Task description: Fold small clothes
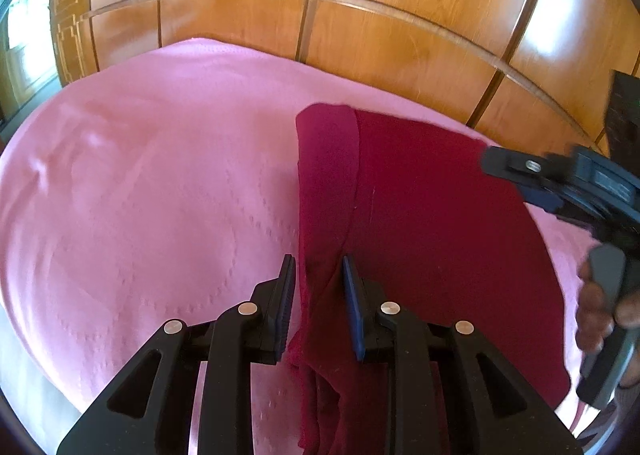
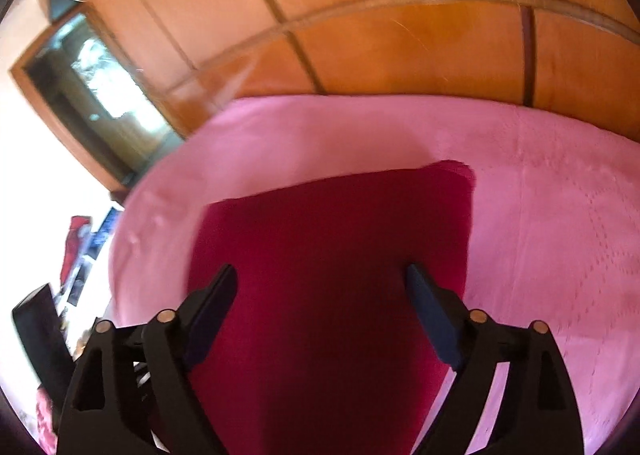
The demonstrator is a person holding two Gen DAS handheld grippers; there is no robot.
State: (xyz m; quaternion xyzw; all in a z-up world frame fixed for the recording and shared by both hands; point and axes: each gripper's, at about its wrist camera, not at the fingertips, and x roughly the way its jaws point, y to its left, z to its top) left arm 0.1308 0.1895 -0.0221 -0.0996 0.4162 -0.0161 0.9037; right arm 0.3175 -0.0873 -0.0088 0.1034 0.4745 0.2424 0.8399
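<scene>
Left gripper [image 1: 318, 275] straddles the dark red garment's [image 1: 432, 215] folded edge, pads not clamped; right gripper [image 2: 322, 287] hovers released above it. Risk: fold springs open unpinned.

A garment [image 1: 420, 207] lay on a bedspread [image 1: 160, 195], beneath both grippers; a wooden wardrobe [image 1: 360, 35] stood beyond them.

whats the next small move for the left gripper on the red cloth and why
Probably close the left gripper on the dark red garment: its fingers straddle the folded edge strip with small gaps showing, while the right gripper hangs wide open above the cloth, holding nothing.
</scene>
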